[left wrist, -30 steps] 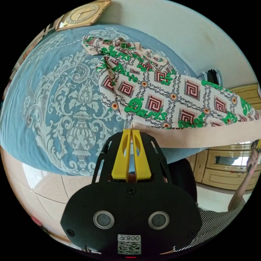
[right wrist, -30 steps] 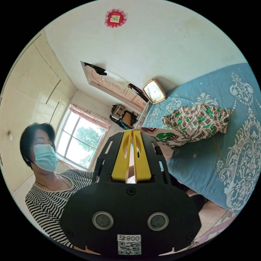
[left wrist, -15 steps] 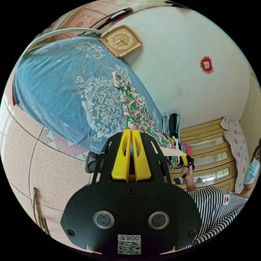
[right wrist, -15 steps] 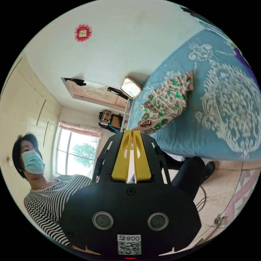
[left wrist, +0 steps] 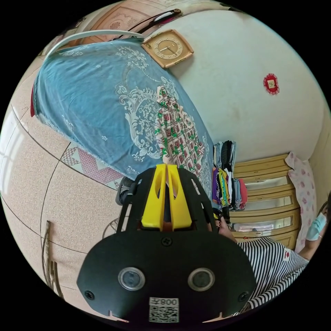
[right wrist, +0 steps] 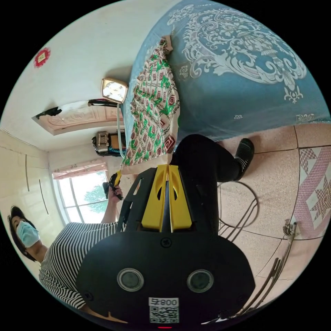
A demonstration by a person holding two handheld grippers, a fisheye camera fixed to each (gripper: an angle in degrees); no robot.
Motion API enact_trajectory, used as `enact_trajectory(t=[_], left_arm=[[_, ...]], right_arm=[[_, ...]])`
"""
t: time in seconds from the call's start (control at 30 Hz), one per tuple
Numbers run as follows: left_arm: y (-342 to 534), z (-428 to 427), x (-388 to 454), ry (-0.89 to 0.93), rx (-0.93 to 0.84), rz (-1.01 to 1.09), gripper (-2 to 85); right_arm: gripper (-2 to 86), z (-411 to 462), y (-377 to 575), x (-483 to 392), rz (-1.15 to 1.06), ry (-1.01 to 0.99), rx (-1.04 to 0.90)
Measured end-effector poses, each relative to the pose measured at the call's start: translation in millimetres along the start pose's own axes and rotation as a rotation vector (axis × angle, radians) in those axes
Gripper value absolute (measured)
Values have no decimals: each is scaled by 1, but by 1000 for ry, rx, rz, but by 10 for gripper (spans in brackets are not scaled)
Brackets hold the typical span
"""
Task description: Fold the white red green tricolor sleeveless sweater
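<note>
sweater [left wrist: 177, 138], the sleeveless one patterned in white, red and green, is stretched out long from the blue bedspread [left wrist: 89, 100] toward the person, its far end resting on the bed near the wall and its plain hem band lifted off the near edge. the left gripper [left wrist: 167, 168] is clenched on one corner of that hem, a strip of pale fabric showing between its closed yellow jaws; the right gripper [right wrist: 167, 168] is clenched on the other corner, where the hem meets its tips in the right gripper view. in that same view the other gripper appears in the person's hand [right wrist: 114, 188] at the left end of the hem, so the band is held taut between the two. as a judgement, folding has barely started: the garment looks merely pulled straight and spread, with no crease or doubled layer visible yet. what remains is to lay it flat on the bedspread, bring the sides or hem over, and finish the fold. a stack of folded clothes [left wrist: 227, 179] sits at the right end of the bed, and a clock [left wrist: 168, 47] leans at the wall.
</note>
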State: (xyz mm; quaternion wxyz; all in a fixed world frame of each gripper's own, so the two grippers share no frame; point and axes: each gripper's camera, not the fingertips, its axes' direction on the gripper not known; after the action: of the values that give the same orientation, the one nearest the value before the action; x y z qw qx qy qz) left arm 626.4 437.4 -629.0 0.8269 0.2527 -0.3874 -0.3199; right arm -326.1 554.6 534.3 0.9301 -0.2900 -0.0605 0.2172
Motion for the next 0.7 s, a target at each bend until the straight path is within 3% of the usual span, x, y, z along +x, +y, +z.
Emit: enact_trajectory(t=[0.2,0.33,0.5,0.57,0.7], left_arm=[[-84,54,42,-23,-42,27,4],[-187,63,128,3,59,125,4],[-278,18,276,71,249,384,3],[-293,-12,337,58,331,520,3],[-286,-50,381,98,410,623,3]], right_arm=[[3,-21,-84,-15,-39,26,33],[2,-72,-172,-65,-121,12,131],[2,-194,-251,-230,-460,33,341],[3,-226,-250,-285,-584,67,382],[3,-271,-214,-353,-783,106,464]])
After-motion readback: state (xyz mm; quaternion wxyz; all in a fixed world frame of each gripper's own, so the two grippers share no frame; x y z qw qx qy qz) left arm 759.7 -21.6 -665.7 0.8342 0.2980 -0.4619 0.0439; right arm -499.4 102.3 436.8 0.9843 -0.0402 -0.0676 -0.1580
